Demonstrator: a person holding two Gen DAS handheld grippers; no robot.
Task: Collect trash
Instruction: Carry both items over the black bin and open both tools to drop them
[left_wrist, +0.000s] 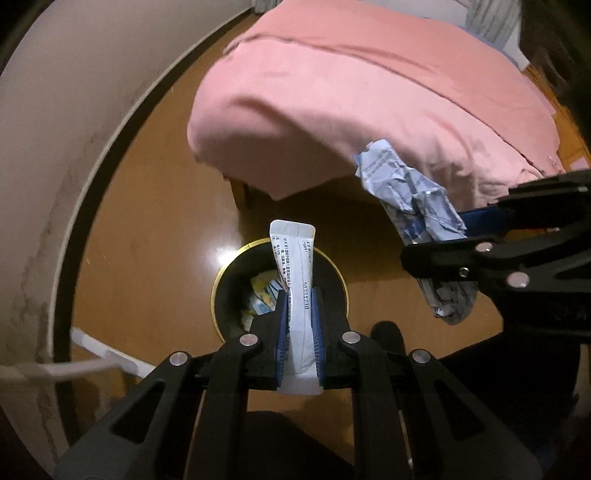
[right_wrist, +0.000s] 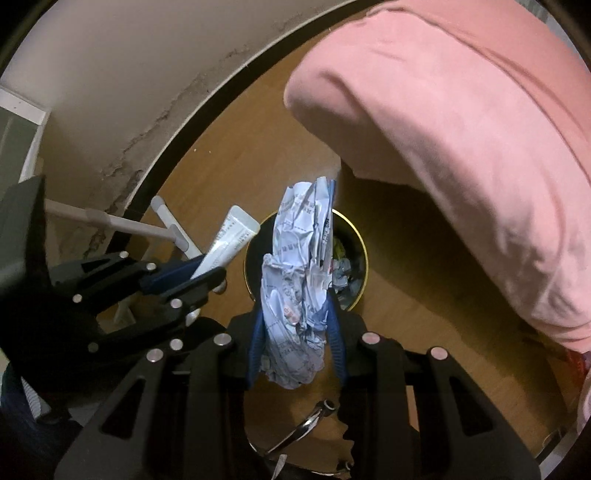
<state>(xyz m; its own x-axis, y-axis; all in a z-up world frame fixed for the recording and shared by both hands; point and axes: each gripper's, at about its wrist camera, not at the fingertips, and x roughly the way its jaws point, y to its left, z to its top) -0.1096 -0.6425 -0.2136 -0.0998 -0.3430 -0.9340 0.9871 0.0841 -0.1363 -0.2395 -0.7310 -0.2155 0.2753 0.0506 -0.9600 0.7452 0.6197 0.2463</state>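
The left gripper (left_wrist: 300, 306) is clamped on a flattened white plastic tube with black print (left_wrist: 297, 280), whose crimped end points up and away above a round black waste bin with a gold rim (left_wrist: 218, 280). The bin stands on a glossy brown wooden floor (left_wrist: 155, 236) and already contains yellow and blue wrappers (left_wrist: 263, 295). Beside it, the right gripper (right_wrist: 295, 317) squeezes a crumpled wad of pale blue printed paper (right_wrist: 299, 266) between its blue pads (right_wrist: 258, 339), directly over the same bin. A bed draped in a pink blanket (left_wrist: 351, 103) sits just behind the bin.
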